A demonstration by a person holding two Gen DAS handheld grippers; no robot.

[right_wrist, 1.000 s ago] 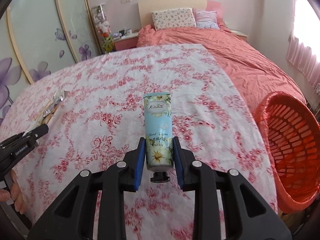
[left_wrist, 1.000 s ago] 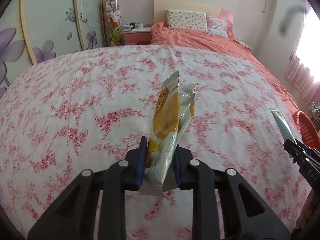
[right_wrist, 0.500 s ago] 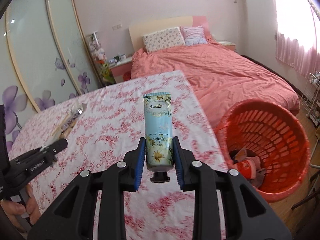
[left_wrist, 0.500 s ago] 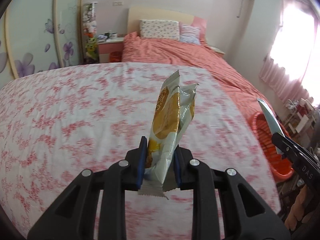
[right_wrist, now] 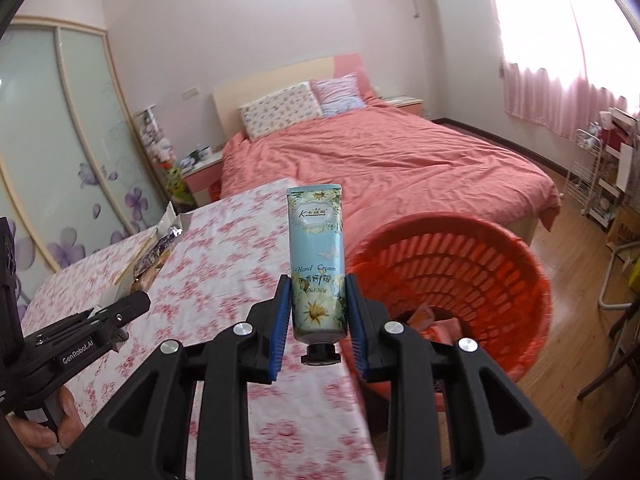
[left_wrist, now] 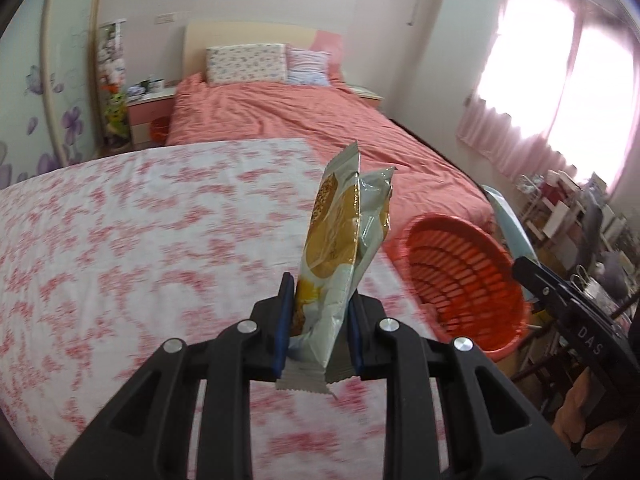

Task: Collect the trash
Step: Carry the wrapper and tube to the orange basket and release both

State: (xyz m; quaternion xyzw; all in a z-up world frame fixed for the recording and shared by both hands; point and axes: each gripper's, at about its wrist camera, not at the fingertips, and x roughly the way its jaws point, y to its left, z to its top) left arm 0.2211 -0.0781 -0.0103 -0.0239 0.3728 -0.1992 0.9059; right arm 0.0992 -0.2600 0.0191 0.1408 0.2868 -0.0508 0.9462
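The left gripper (left_wrist: 318, 328) is nearly closed and pinches a yellow snack wrapper (left_wrist: 344, 240) that stands up between its 2 blue pads. The right gripper (right_wrist: 318, 320) is nearly closed too and squeezes a blue hand cream tube (right_wrist: 316, 256), cap end down. Both are above the edge of a table with a red flowered cloth (left_wrist: 140, 248). An orange basket (right_wrist: 472, 280) sits on the floor just beside the table, with some trash (right_wrist: 436, 326) inside. A pink bed (right_wrist: 380, 160) is behind.
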